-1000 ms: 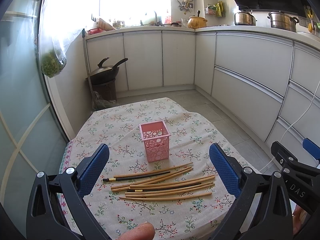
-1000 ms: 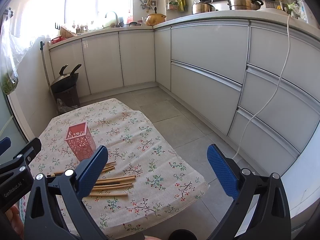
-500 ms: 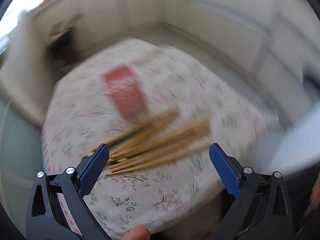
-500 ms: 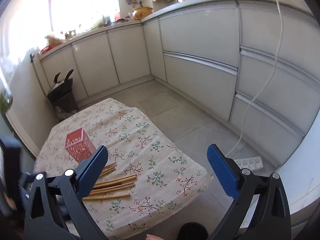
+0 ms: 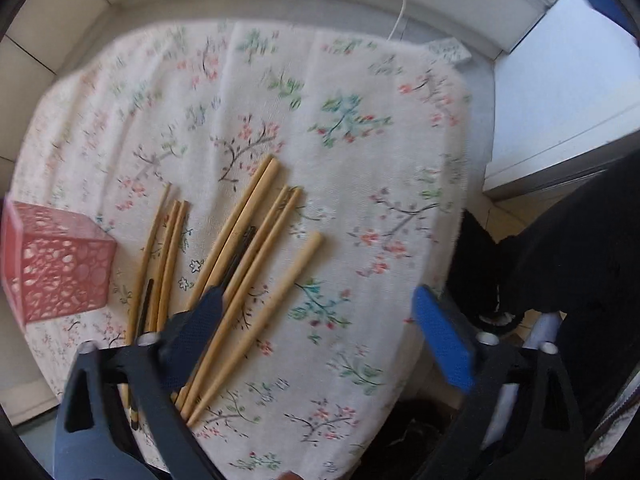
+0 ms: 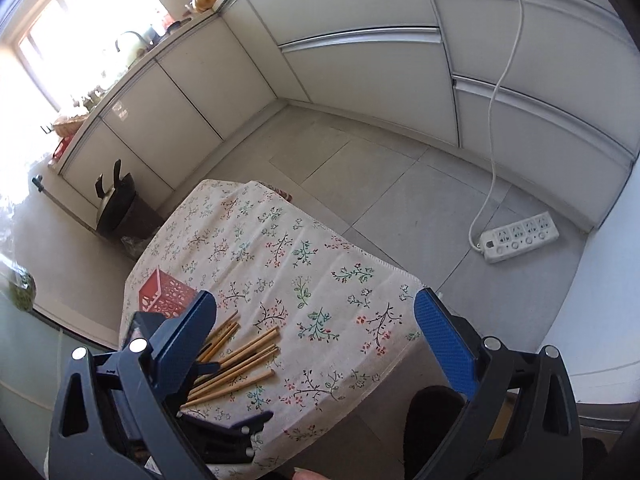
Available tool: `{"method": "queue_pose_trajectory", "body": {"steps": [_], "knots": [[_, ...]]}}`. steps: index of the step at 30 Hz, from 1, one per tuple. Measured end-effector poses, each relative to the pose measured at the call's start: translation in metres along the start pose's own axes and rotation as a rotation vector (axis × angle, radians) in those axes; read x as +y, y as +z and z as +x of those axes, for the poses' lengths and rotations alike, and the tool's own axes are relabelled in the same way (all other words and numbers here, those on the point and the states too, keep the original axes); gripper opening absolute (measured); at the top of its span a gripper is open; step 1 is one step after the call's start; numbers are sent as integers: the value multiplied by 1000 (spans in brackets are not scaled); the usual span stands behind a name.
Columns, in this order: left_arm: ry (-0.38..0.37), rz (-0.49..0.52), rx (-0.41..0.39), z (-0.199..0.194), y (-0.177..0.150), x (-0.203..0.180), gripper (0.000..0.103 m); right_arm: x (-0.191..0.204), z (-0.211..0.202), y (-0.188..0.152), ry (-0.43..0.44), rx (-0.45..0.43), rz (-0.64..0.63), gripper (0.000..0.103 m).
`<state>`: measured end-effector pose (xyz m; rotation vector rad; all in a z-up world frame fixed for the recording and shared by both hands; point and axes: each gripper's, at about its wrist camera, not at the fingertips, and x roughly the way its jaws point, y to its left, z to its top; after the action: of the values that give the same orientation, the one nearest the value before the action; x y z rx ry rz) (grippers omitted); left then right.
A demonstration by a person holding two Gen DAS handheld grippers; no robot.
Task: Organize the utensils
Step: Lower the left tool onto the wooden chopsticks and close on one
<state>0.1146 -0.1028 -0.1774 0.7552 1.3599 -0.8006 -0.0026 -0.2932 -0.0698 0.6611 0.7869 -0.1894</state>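
Since a second ago my left gripper (image 5: pixel 316 320) has swung from a level look across the kitchen to a steep downward look at the table (image 5: pixel 360 92), and the chopsticks (image 5: pixel 240 256), then a far-off row, now run between and under its fingers. Both claws are spread wide and hold nothing; the right gripper (image 6: pixel 316 328) hangs above the table's near edge. The chopsticks lie loose in a fan on the floral cloth toward the near left corner, mostly pale wood with some dark ones among them. The pink basket (image 5: pixel 56 264) stands upright just beside them on the left, apart from the sticks as far as I can tell. Judgement: the step in hand is the approach for a first pick, none yet sorted. The next move calls for lowering onto one stick or a small bundle and closing across its width. The left view shows each stick's lie; only the right view shows the power strip (image 6: pixel 520 238) on the floor and the left gripper's body low over the sticks.
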Motion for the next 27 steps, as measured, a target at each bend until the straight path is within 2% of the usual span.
{"method": "queue_pose_trajectory", "body": {"steps": [2,7,10,13,16,19,22,24,27], "knots": [[-6,10,34,10,5,7,73,0,0,2,9,-3,4,96],[-31,27,71,25,15,18,60,4,5,4,35,28,2,96],[-10,33,107,42,20,19,58,3,8,5,36,39,13,96],[-26,23,87,39,14,14,53,0,11,6,29,50,28,96],[-31,-14,20,33,8,21,52,0,14,5,25,63,35,96],[-32,-7,-7,23,1,17,59,3,14,4,15,59,23,96],[-25,42,-46,11,-5,7,59,4,15,3,15,63,18,97],[-35,60,-68,3,-8,1,55,5,17,2,17,72,16,96],[-24,86,-56,3,-5,-11,47,4,18,2,15,78,15,96]]}}
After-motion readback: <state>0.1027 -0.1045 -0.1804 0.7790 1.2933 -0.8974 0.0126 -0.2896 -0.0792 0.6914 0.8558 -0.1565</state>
